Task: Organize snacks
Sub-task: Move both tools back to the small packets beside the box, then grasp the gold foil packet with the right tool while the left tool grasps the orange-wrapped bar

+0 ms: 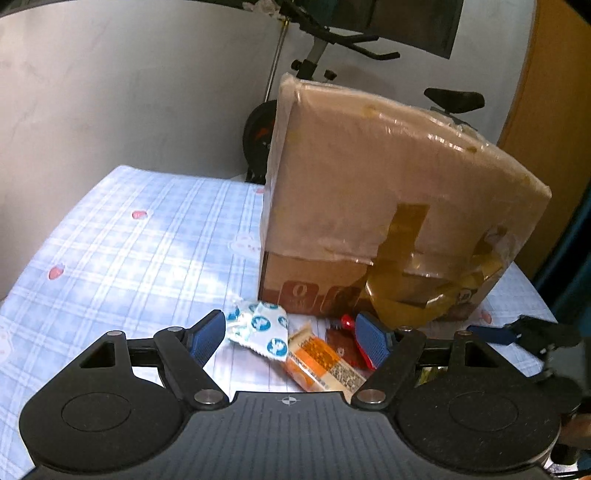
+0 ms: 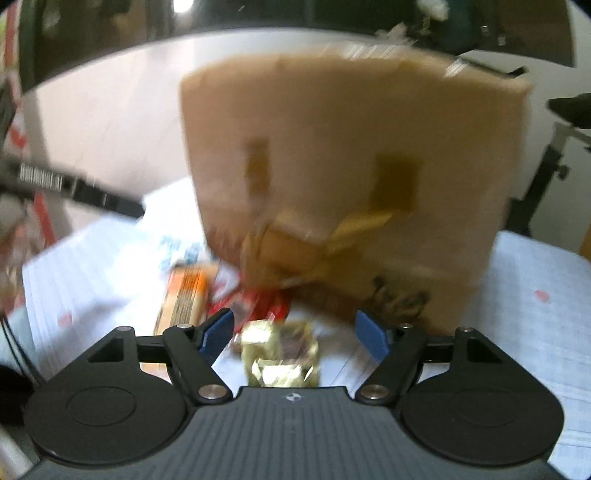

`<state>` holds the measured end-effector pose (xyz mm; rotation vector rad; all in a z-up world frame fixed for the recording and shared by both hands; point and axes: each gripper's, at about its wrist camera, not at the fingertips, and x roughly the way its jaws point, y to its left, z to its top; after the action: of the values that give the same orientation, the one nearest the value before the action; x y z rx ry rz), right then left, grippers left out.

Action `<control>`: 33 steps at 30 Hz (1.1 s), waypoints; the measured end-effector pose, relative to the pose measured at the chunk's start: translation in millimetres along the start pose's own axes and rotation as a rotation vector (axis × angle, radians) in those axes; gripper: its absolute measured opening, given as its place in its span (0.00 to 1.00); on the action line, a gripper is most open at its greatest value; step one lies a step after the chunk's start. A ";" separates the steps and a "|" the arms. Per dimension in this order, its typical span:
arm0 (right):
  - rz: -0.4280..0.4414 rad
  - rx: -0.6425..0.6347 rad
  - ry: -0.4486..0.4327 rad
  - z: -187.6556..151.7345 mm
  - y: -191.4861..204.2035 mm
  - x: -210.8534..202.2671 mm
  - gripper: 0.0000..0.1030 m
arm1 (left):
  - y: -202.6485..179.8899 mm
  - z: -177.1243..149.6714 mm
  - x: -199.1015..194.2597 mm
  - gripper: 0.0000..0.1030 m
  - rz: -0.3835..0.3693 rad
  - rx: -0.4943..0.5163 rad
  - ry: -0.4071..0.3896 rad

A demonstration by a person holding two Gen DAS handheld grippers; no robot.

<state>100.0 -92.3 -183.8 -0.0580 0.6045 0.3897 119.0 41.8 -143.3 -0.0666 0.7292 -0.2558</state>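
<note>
Both my left fingers (image 1: 290, 334) and right fingers (image 2: 295, 330) hang apart, gripping nothing, over the snacks (image 1: 317, 360) heaped at the box's (image 1: 388, 192) six o'clock, so a sloppy pinch could snag two wrappers together.

A blue-checked tablecloth (image 1: 122, 240) carries a taped cardboard box (image 1: 388, 192) and 4 snack packets (image 1: 321, 363).

A plain pale wall (image 1: 129, 92) backs a table under a blue-and-white checked cloth (image 1: 129, 251), an exercise bike (image 1: 454, 99) with black saddle and handlebars stands behind it, a brown wooden panel (image 1: 554, 110) rises at the right, and a bright light (image 2: 183, 4) glares overhead.
</note>
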 end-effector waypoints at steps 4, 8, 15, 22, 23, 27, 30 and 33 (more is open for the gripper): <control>0.005 -0.059 0.062 -13.4 9.4 22.8 0.73 | -1.2 -5.7 7.2 0.77 -0.001 -0.022 0.025; 0.002 -0.093 0.106 -20.2 13.2 40.3 0.73 | -3.5 -9.9 11.4 0.77 -0.003 -0.031 0.045; 0.021 -0.059 0.096 -28.1 4.7 46.7 0.58 | -5.0 -13.1 20.9 0.77 -0.004 -0.037 0.069; -0.001 -0.014 0.048 -34.9 0.2 33.7 0.56 | -6.7 -16.1 24.0 0.77 -0.003 -0.049 0.082; -0.004 -0.001 0.039 -35.7 -1.5 30.6 0.56 | -7.2 -17.1 24.3 0.77 -0.003 -0.051 0.086; -0.031 0.044 0.007 -36.3 -5.8 24.1 0.56 | -7.9 -21.5 24.9 0.77 0.000 -0.056 0.098; -0.051 0.082 -0.002 -35.9 -11.0 21.7 0.56 | -6.6 -23.4 24.7 0.77 0.001 -0.065 0.101; -0.062 0.119 -0.008 -36.4 -15.6 20.6 0.56 | -5.7 -24.7 25.5 0.77 0.005 -0.077 0.103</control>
<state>101.5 -105.8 -226.3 0.0387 0.6153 0.2931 119.7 30.5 -177.4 -0.1259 0.8415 -0.2274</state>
